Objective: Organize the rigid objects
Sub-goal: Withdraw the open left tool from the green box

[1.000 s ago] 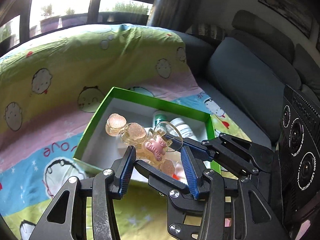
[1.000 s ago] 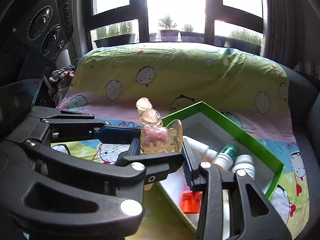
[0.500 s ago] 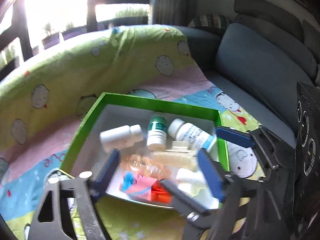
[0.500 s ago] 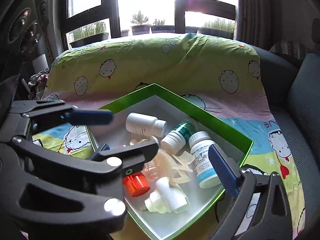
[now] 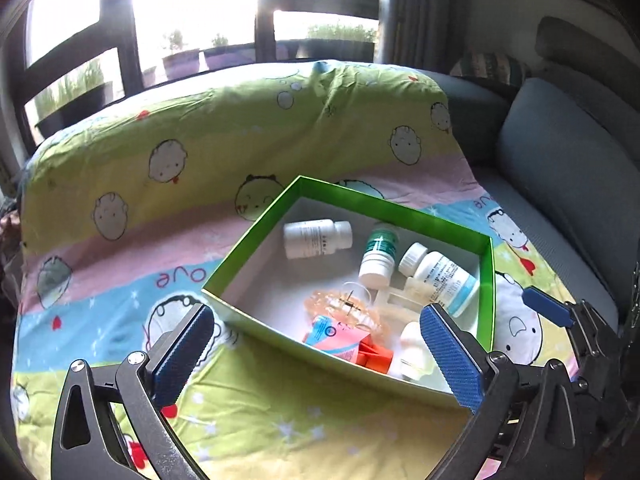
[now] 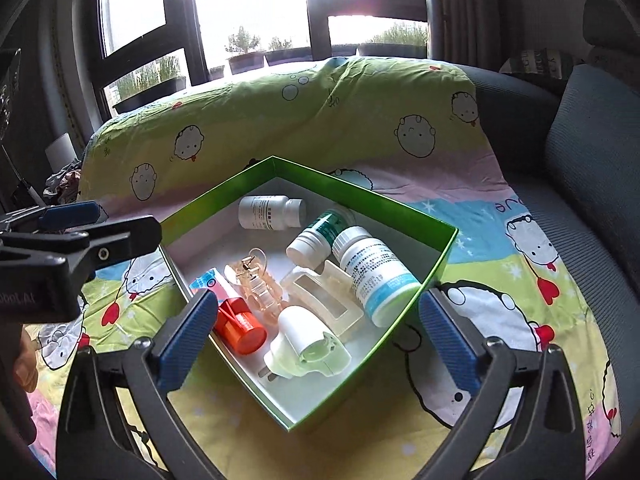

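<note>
A green box sits on the cartoon-print sheet. In it lie three white pill bottles, a clear orange hair clip, a cream clip, a red-capped tube and a white plug-in device. My left gripper is open and empty, just before the box's near edge. My right gripper is open and empty, its fingers straddling the box's near corner. The left gripper also shows at the left of the right wrist view.
The sheet covers a sofa seat and back. Grey sofa cushions lie to the right. Windows with potted plants stand behind. A clutter pile sits at far left.
Both grippers were shut on the clear orange hair clip above the box. They opened, the clip now lies in the box, and both grippers have drawn back.
</note>
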Tool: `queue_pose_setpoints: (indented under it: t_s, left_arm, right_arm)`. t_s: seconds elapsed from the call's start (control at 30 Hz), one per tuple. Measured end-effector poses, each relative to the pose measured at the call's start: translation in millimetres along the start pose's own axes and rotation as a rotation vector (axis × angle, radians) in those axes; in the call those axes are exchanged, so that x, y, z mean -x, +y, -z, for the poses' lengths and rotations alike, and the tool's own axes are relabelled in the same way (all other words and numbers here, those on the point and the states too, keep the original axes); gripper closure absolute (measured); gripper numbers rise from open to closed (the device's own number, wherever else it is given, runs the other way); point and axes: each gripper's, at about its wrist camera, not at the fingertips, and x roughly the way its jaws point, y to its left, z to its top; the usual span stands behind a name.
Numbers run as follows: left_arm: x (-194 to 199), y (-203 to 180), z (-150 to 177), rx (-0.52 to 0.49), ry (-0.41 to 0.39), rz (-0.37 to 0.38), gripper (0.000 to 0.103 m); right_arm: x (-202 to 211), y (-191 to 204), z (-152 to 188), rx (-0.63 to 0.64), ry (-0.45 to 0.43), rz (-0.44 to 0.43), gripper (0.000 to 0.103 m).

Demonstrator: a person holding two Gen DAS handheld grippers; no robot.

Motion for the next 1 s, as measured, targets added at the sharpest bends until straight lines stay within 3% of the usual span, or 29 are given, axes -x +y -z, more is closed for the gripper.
queue_pose_setpoints:
  t_s: [0.27,0.37,0.63,1.0]
  left_arm:
    - [4.2,-9.2,6.8,-0.052,-0.023,-0.077,0.000]
    - [0.8,-8.4,5.5,-0.051,-0.014,-0.074,0.000]
    - [-5.0,-9.5,4.6,-0.077,-0.014,-0.113,0.000]
    - [-8.9,-7.8,3.4,-0.089,-0.013,-0.146,0.000]
  right_arm:
    - [3.2,-10.2,-1.3,-0.020,0.020,0.069,0.001]
    - [-0.5,-10.2,-5.6,-0.022,0.045,0.094,0.001]
    - [-7.3,3.5,-13.1,0.059,0.086,0.216,0.001]
    - [-4.2,2.9,-18.8,0.053,0.093,0.205,0.001]
